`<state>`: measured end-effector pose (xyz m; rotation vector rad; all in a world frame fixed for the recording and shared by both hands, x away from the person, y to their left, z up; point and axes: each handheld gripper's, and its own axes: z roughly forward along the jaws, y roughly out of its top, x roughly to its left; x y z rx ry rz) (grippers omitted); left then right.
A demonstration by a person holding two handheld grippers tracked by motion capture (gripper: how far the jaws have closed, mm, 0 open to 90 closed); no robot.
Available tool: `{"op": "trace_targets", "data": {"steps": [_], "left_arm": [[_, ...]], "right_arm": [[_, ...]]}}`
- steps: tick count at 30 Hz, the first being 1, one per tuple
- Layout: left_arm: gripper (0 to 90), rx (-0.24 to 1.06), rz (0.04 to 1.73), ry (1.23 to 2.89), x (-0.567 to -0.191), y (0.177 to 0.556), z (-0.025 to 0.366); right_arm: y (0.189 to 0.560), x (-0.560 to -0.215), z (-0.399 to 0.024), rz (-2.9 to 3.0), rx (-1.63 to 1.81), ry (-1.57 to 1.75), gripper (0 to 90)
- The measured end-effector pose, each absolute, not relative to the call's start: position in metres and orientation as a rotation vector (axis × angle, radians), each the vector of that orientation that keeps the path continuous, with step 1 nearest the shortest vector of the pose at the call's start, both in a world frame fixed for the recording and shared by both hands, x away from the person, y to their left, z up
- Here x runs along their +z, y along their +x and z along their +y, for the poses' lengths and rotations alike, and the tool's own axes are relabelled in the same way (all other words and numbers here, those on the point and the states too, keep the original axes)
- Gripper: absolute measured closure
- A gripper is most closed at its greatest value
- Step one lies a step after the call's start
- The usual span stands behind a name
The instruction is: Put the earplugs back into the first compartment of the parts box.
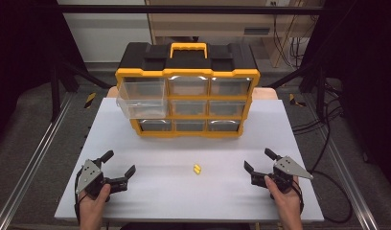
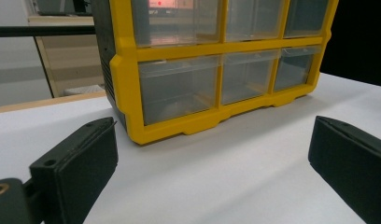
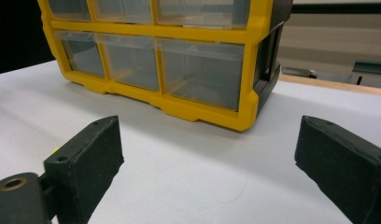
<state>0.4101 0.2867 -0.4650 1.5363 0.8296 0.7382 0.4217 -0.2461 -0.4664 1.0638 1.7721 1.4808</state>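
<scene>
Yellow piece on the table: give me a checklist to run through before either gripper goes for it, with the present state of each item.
1. Yellow piece lies free on the white table, between the two grippers: ok.
2. Right gripper open, nothing between its fingers: ok.
3. Left gripper open, nothing held: ok.
4. A drawer ready to receive it: the top-left drawer of the yellow organizer is pulled out: ok.
5. Pulled-out drawer empty: it looks clear, but cannot tell for sure.
6. Which way the piece lies for a grasp: too small to read, cannot tell.
</scene>
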Motion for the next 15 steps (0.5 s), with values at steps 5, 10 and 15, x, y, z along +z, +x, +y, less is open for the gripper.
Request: {"op": "trace_targets", "data": {"steps": [5, 10, 15], "left_arm": [[1.1, 0.747, 0.837, 1.531, -0.465, 0.409, 0.289], [1.1, 0.744, 0.845, 1.525, -0.466, 0.41, 0.291], [1.2, 0.752, 0.841, 1.536, -0.466, 0.41, 0.29]], "right_arm": [[0.423, -0.465, -0.241, 1.807, 1.443, 1.102, 6.2], [0.426, -0.464, -0.229, 1.858, 1.39, 1.153, 7.6], [0.429, -0.463, -0.204, 1.999, 1.303, 1.142, 8.7]]}}
